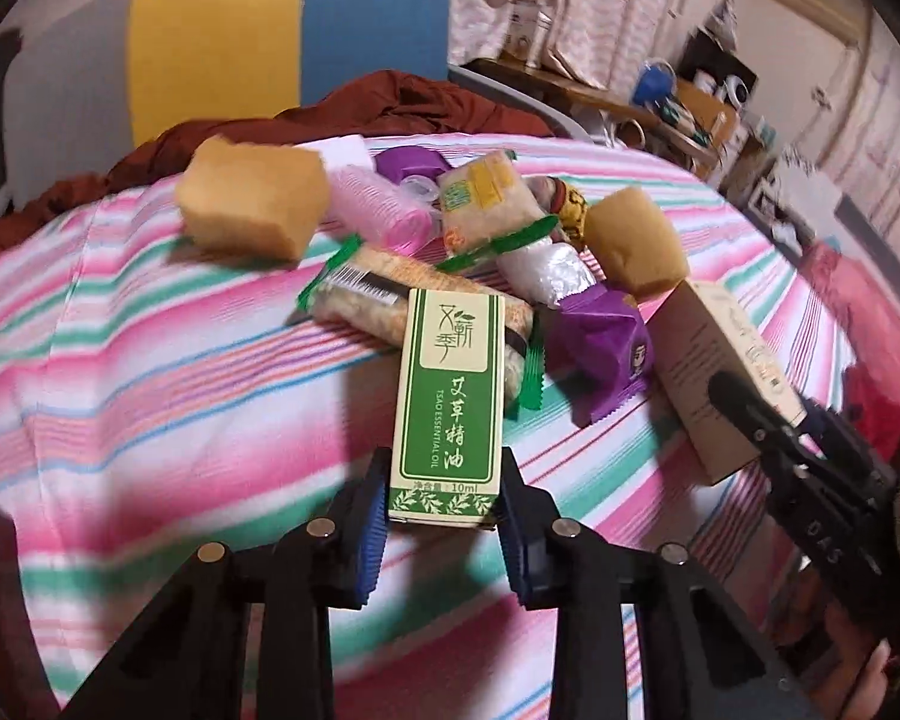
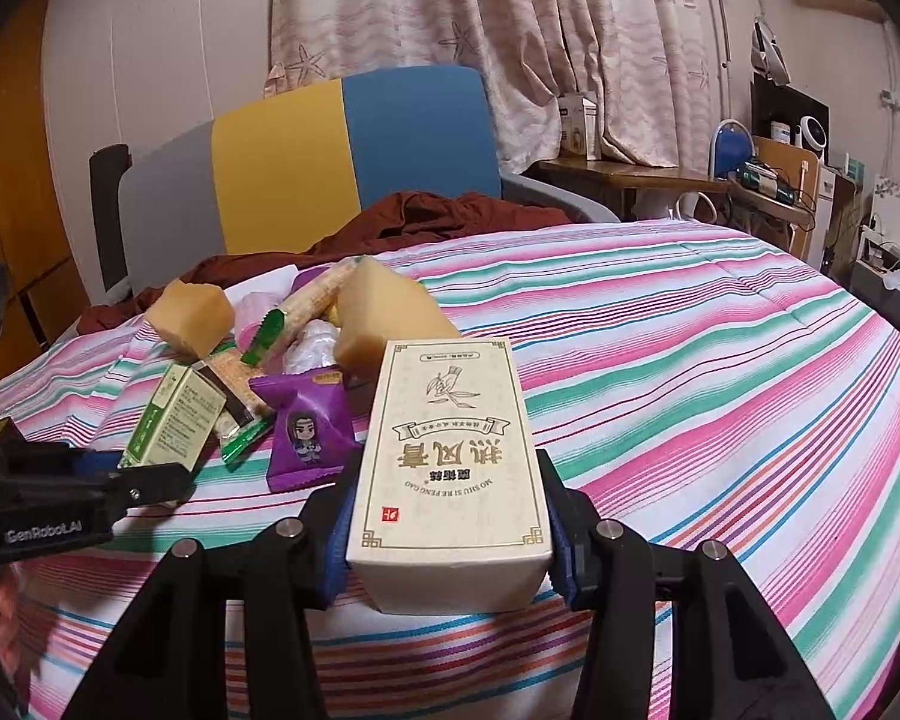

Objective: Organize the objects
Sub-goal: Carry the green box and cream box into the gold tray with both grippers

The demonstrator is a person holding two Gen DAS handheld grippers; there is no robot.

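While both grippers sit low over the striped sheet (image 2: 720,360), each already has a carton. The left gripper (image 1: 441,516) has its blue pads pressed on the bottom end of the green box (image 1: 444,396), jaws closed down to the box's narrow width. The right gripper (image 2: 447,534) is clamped across the near end of the cream box (image 2: 450,450), jaws partly spread because that carton is wider.

Both are thin cardboard cartons — probably light, stiff along the edges but easy to dent across the broad faces. Gripping by the narrow sides near one end, as now, looks sound, though a long box held at its end may droop or swing, so a hold nearer the middle would be steadier. The printed faces look smooth; the ribbed pads should help against slipping.

Just beyond the green box lies the pile: a green-edged snack pack (image 1: 390,300) under its far end, a purple packet (image 1: 600,348) beside it, then a white wrapped piece (image 1: 546,270). Film packets of that kind should crinkle and slide — better pinched at the sealed ends. Farther back are two tan sponges (image 1: 252,198), likely soft and squashy, and a pink roller (image 1: 378,222). Behind them rust-red cloth (image 2: 426,216) lies at the sheet's far edge.
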